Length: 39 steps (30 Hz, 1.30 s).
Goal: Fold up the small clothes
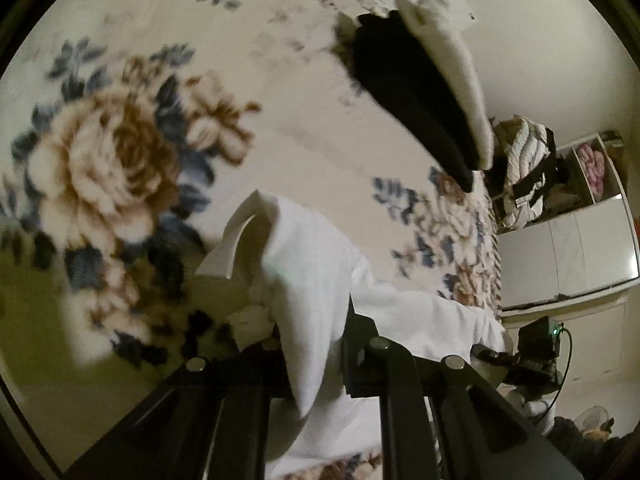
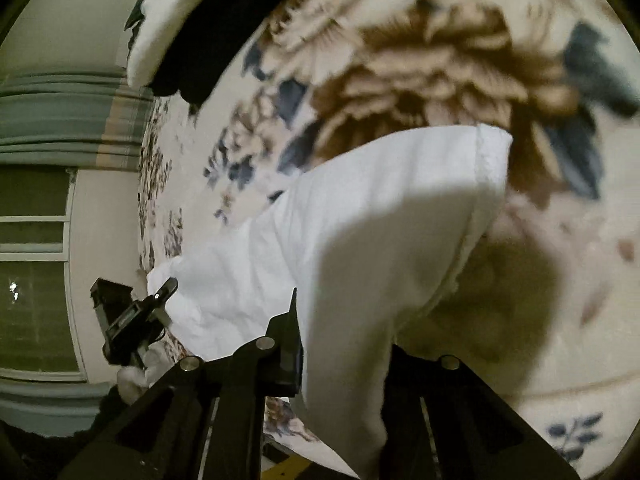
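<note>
A small white garment lies partly lifted over a floral blanket. My left gripper is shut on one edge of it; cloth hangs down between its black fingers. My right gripper is shut on the other edge of the same white garment, which drapes forward over the blanket. The left gripper also shows in the right wrist view, at the garment's far corner. The right gripper also shows in the left wrist view.
A stack of folded clothes, black and white, lies further along the bed; it shows in the right wrist view too. White cabinets with piled bedding stand beside the bed. A window with curtains is at the left.
</note>
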Each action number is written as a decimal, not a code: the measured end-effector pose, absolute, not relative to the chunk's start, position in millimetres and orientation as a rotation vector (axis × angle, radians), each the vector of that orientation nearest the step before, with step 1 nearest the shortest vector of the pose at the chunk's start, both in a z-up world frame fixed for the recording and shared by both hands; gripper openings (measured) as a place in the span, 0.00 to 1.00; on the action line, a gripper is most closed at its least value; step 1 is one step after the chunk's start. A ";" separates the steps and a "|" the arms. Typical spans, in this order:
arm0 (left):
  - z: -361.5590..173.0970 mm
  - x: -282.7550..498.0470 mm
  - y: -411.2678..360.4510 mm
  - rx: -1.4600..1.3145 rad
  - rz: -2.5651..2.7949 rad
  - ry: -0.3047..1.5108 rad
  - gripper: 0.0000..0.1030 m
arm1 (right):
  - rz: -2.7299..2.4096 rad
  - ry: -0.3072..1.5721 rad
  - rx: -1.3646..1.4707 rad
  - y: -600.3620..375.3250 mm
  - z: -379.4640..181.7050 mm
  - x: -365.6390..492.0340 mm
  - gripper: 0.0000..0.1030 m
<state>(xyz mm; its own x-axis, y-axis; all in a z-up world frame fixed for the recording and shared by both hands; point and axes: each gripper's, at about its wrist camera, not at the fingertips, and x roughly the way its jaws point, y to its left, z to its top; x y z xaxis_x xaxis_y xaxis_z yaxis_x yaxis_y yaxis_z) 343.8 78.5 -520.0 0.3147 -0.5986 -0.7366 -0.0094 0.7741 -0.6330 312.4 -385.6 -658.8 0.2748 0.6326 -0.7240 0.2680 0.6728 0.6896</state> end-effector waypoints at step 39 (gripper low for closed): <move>-434.6 805.5 15.3 -0.482 -0.415 1.148 0.14 | 0.210 1.110 0.812 -458.8 -513.4 766.7 0.13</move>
